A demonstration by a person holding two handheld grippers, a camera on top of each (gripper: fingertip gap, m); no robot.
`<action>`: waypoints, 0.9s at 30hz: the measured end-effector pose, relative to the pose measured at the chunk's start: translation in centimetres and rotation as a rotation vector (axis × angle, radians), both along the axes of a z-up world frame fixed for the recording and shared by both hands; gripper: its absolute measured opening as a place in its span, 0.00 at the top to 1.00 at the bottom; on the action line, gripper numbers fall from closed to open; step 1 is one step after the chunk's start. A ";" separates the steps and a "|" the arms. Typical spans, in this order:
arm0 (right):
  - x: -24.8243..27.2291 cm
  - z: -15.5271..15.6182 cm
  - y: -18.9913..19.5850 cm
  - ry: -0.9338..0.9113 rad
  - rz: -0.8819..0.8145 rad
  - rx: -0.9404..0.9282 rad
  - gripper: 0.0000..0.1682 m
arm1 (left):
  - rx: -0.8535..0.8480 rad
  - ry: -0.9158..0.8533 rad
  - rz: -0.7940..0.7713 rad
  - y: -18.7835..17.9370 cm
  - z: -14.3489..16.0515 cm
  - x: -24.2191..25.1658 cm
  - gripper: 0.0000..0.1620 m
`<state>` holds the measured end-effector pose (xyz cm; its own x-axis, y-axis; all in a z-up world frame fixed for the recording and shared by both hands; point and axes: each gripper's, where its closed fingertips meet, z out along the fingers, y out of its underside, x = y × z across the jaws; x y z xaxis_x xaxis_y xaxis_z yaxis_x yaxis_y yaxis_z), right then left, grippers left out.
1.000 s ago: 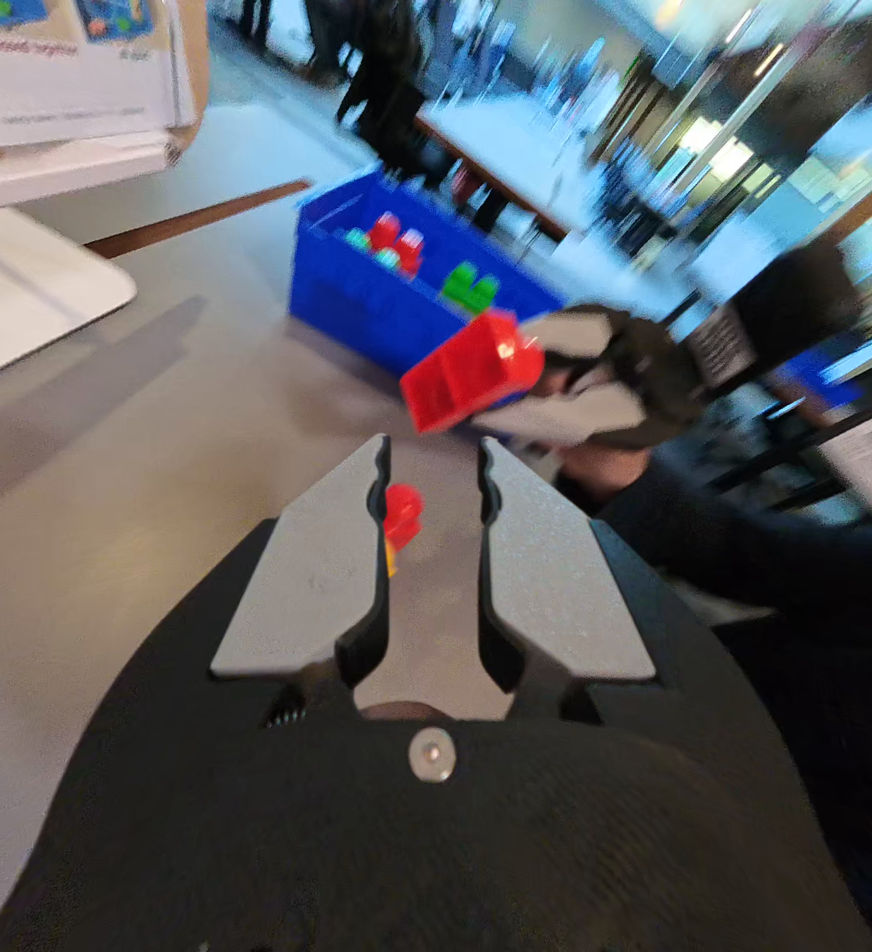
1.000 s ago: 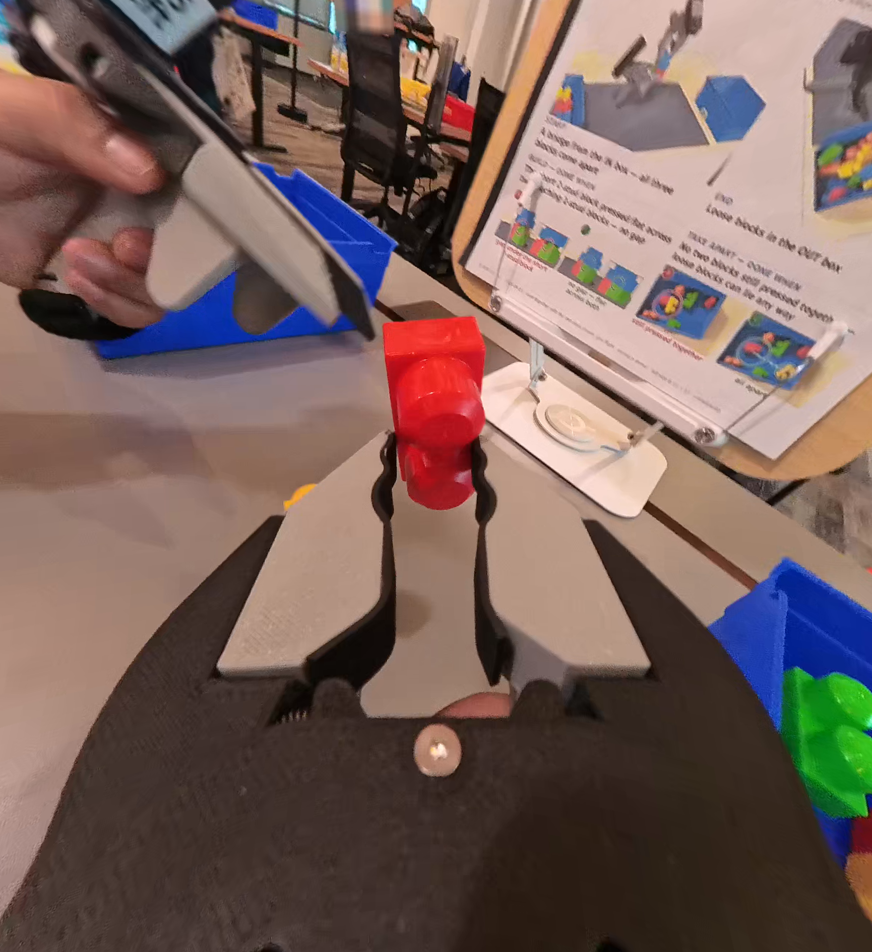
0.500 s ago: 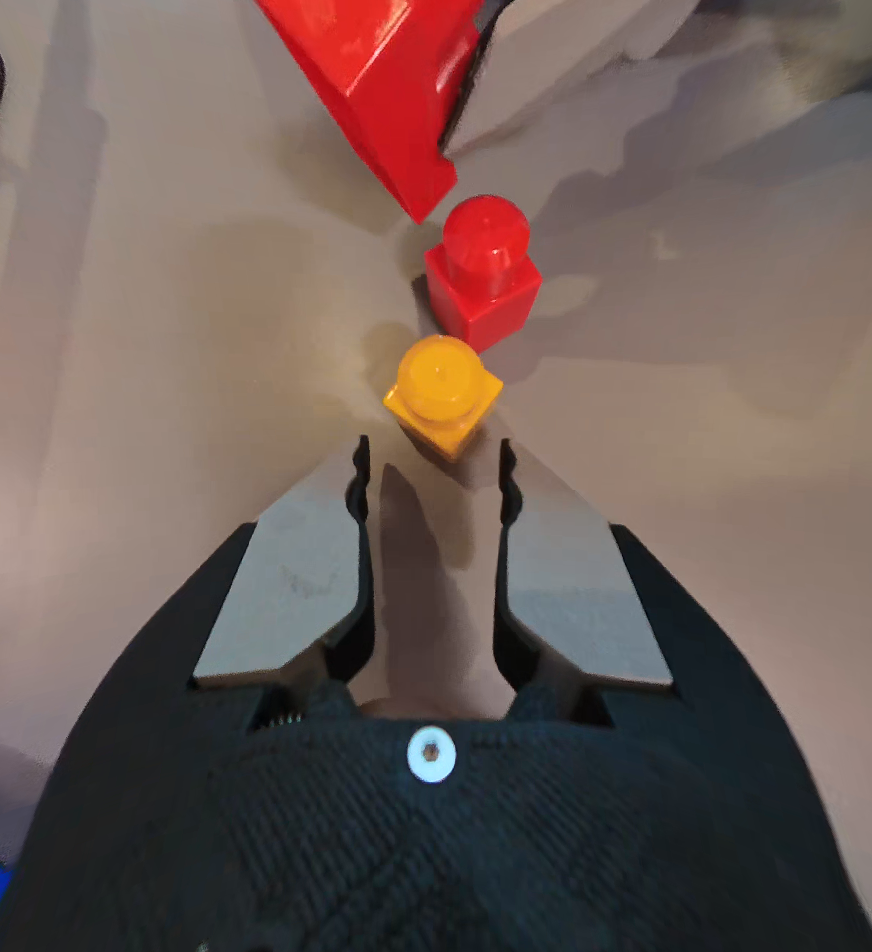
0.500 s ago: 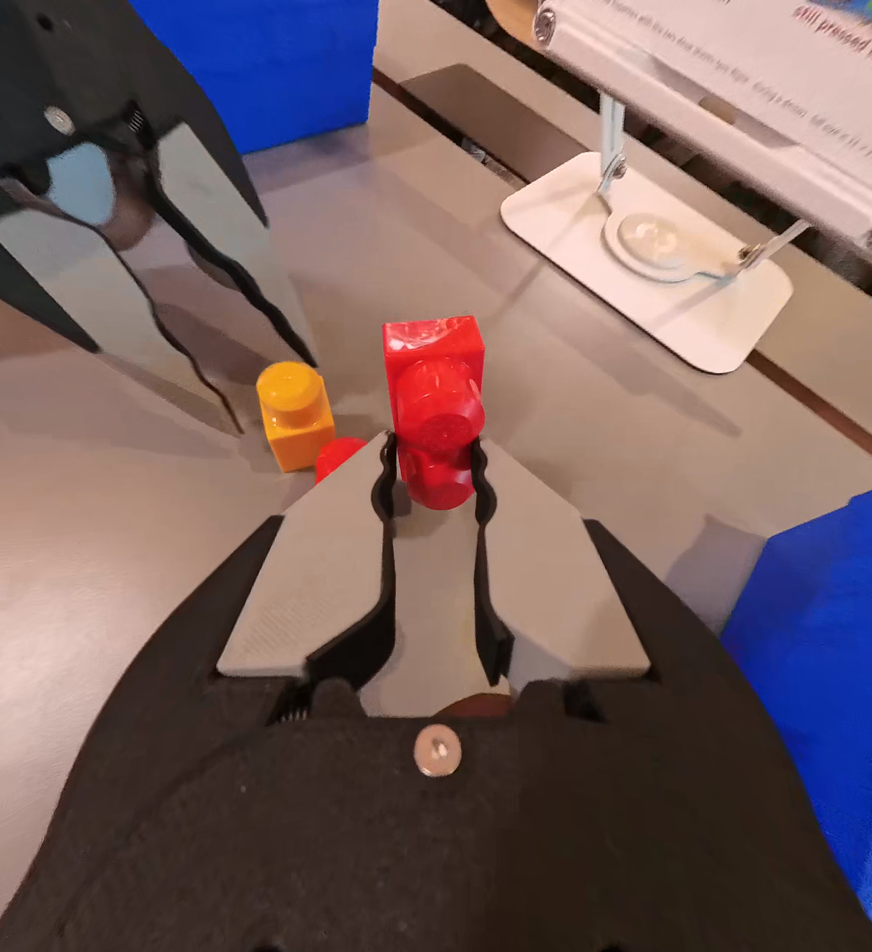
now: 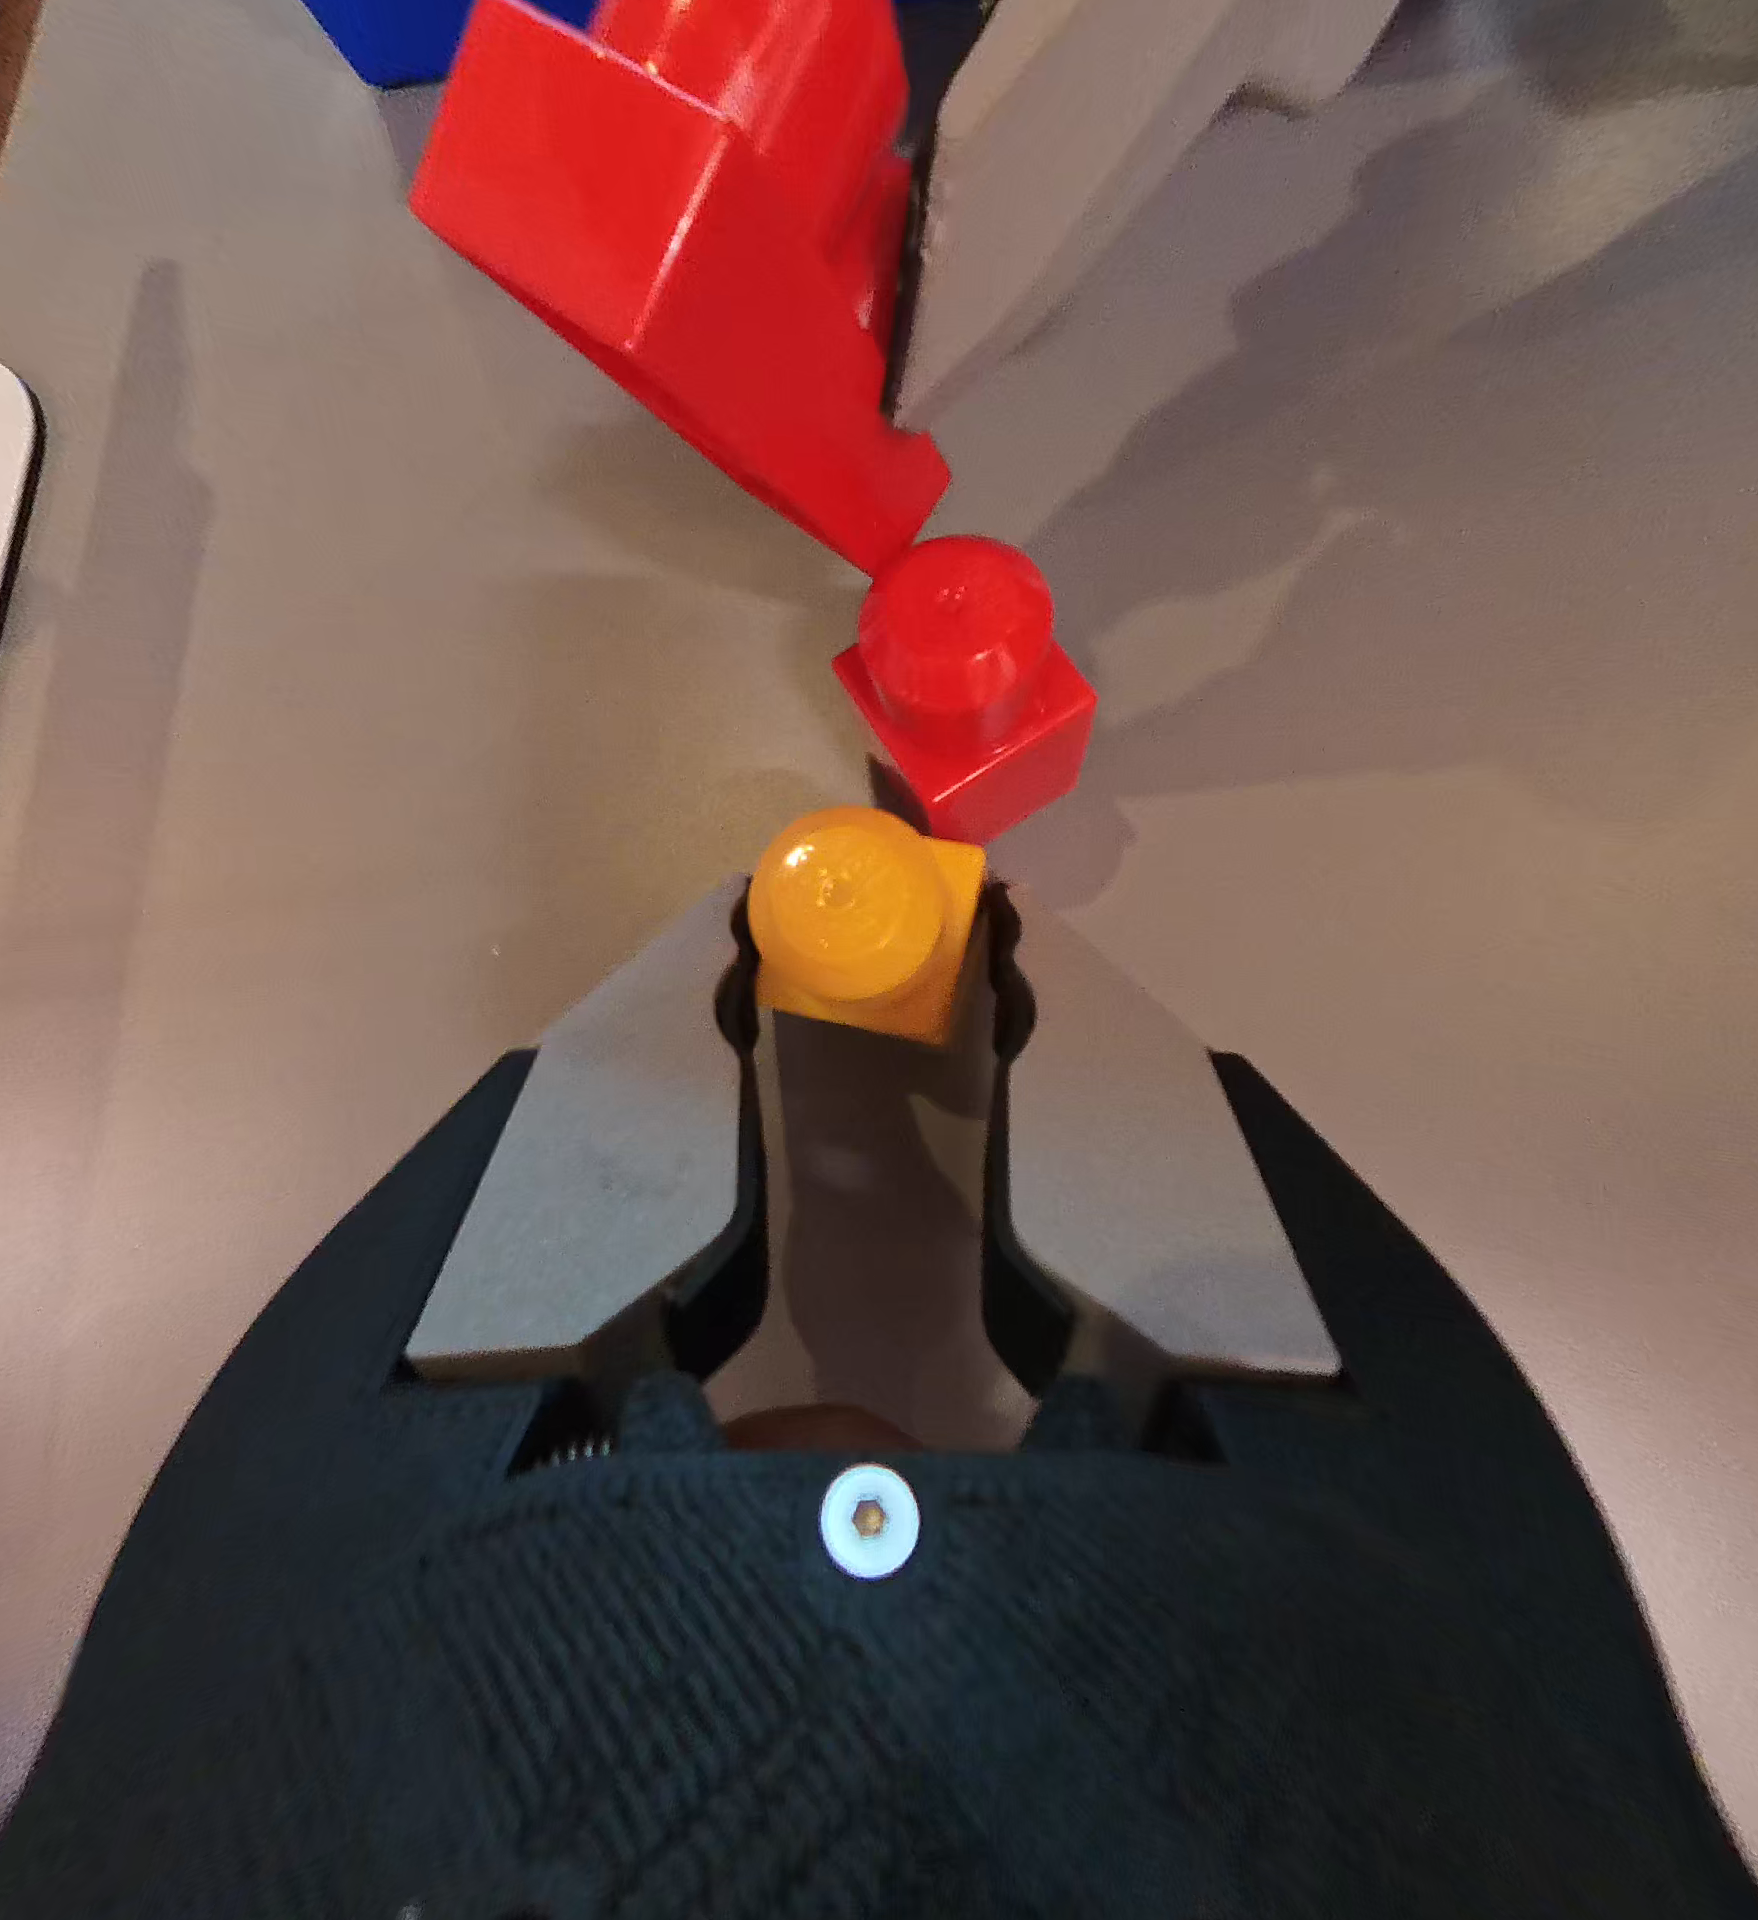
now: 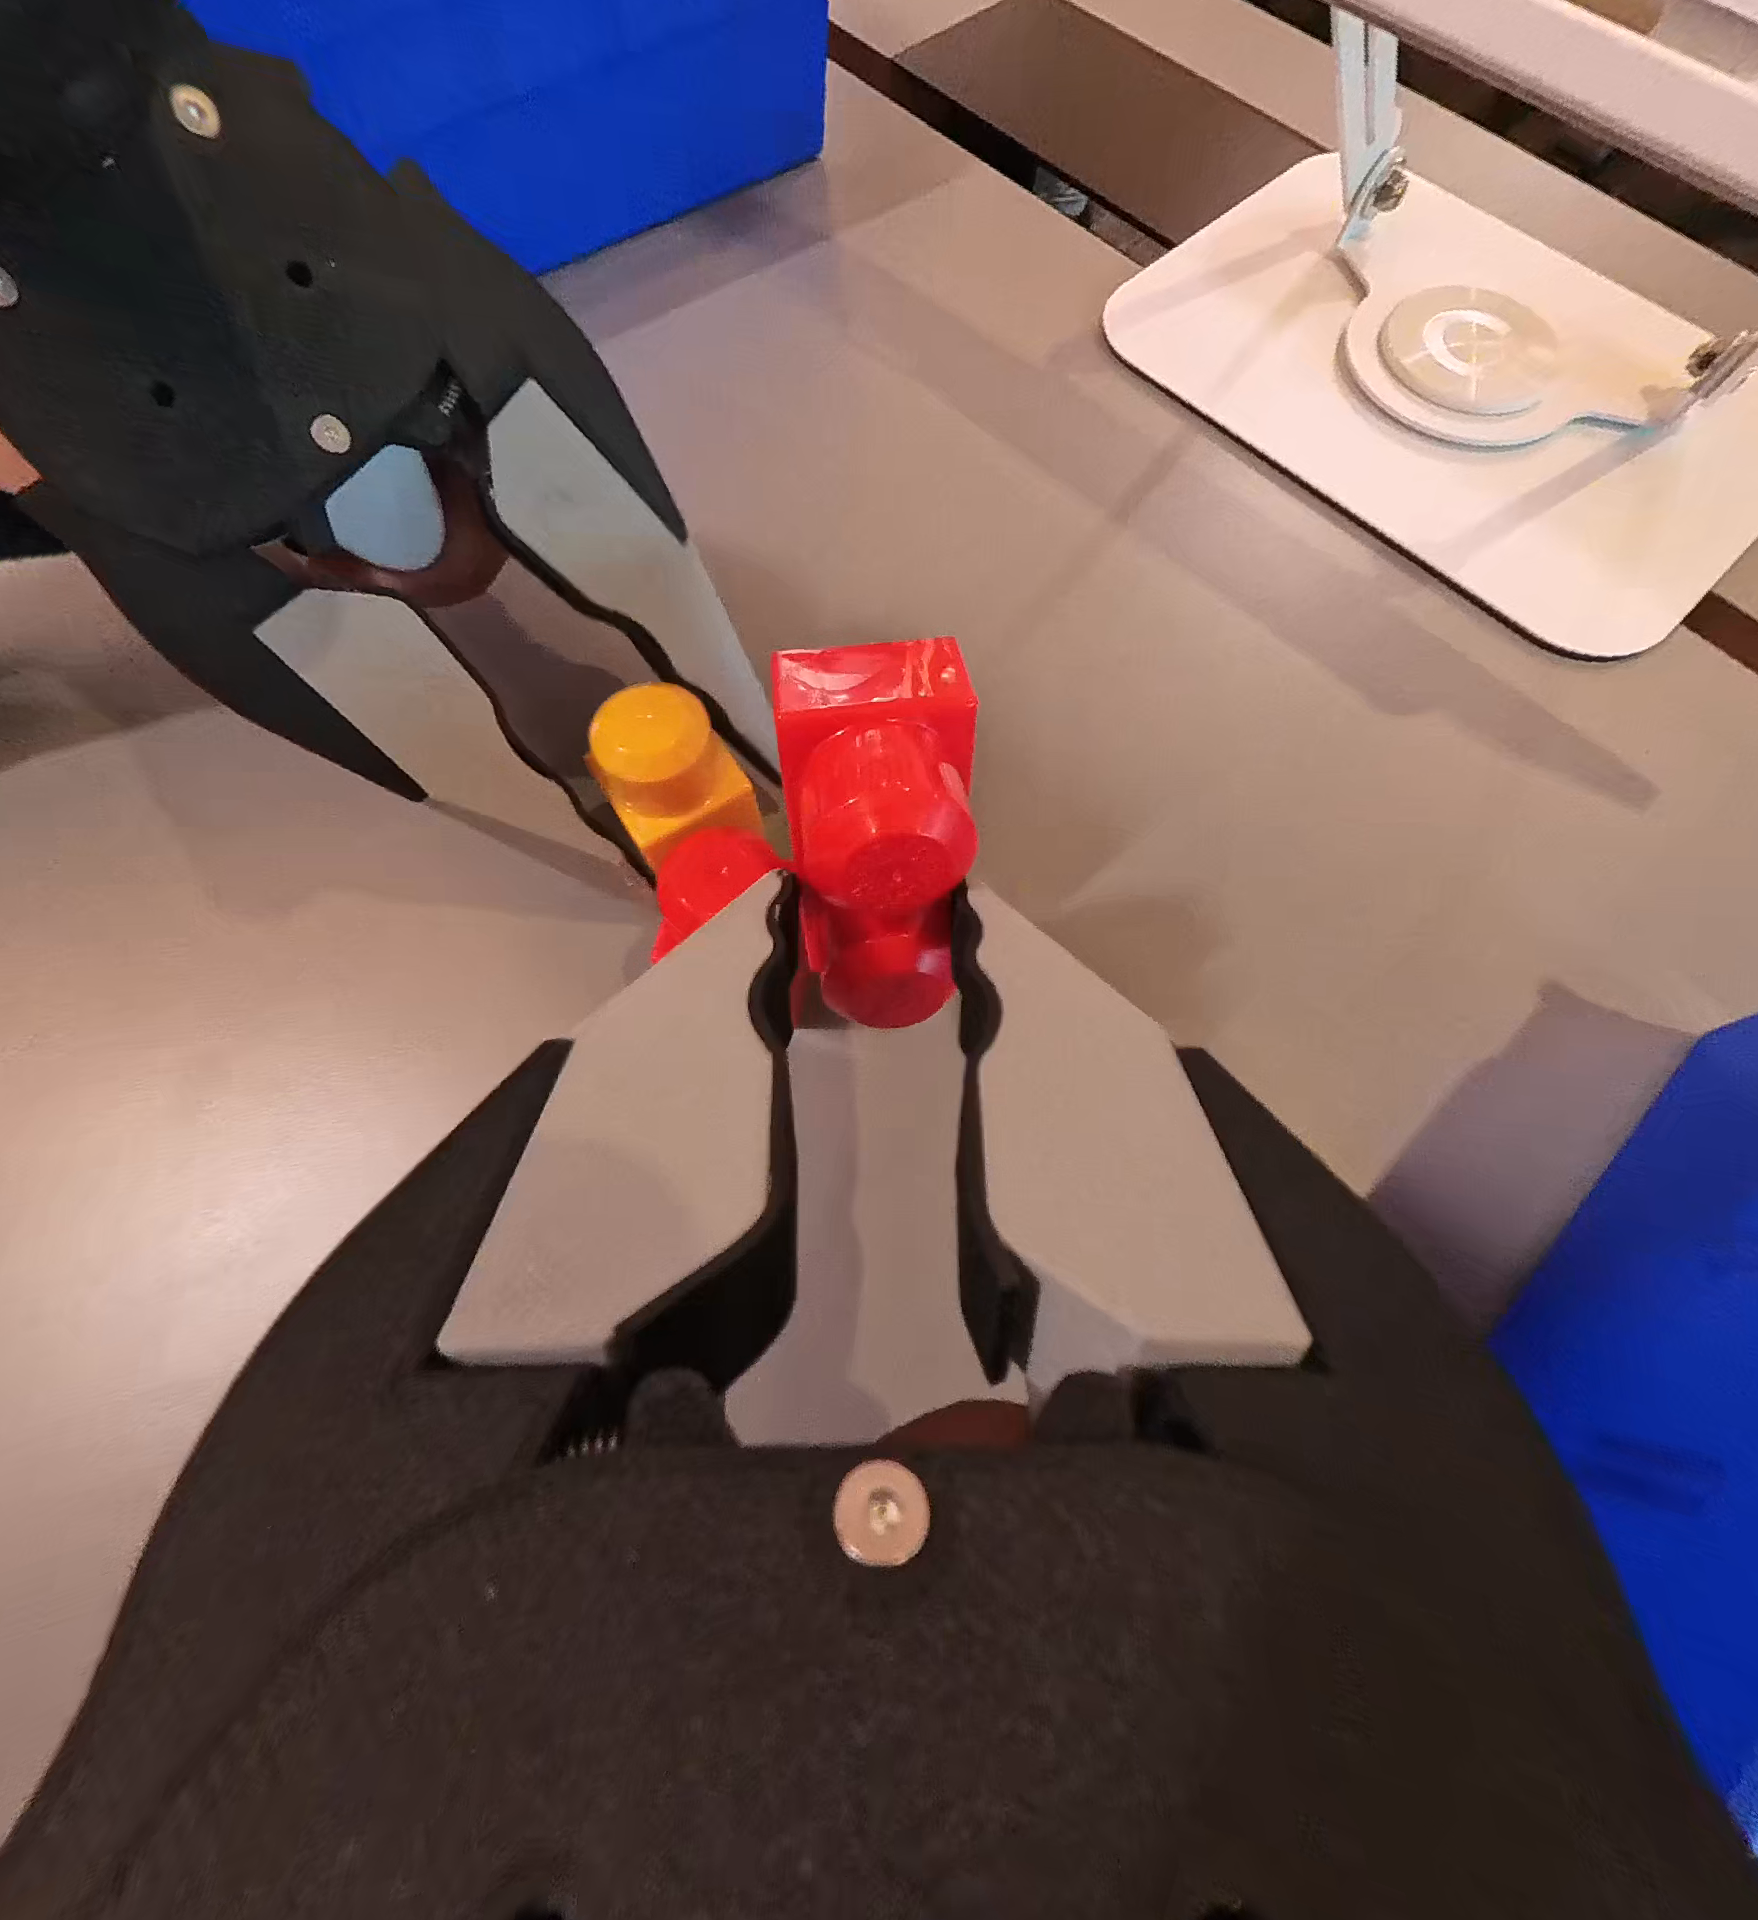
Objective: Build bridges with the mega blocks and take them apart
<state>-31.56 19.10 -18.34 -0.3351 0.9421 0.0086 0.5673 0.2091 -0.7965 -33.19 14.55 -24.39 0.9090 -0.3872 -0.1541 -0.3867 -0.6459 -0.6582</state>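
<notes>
Long red block [image 6: 880, 821] clamped in right gripper [image 6: 870, 935], studs toward camera, long axis away; left gripper [image 5: 864, 935], half a second ago apart short of it, now flanking upright orange block [image 5: 859, 920], grip unclear.

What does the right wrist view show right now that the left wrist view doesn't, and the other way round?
Only the right wrist view shows the white stand base, the blue bin behind the left gripper, and a second blue bin at the right edge.

Only the left wrist view shows the long red block's hollow underside.

Both show the orange block between the left gripper's jaws, the small red block beside it, the long red block in the right gripper, and the grey table.
</notes>
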 end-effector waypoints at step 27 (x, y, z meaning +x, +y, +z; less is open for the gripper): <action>3.9 0.8 -9.1 -0.069 0.391 -0.063 0.85 | -0.047 0.039 0.106 -8.7 -0.3 1.7 0.77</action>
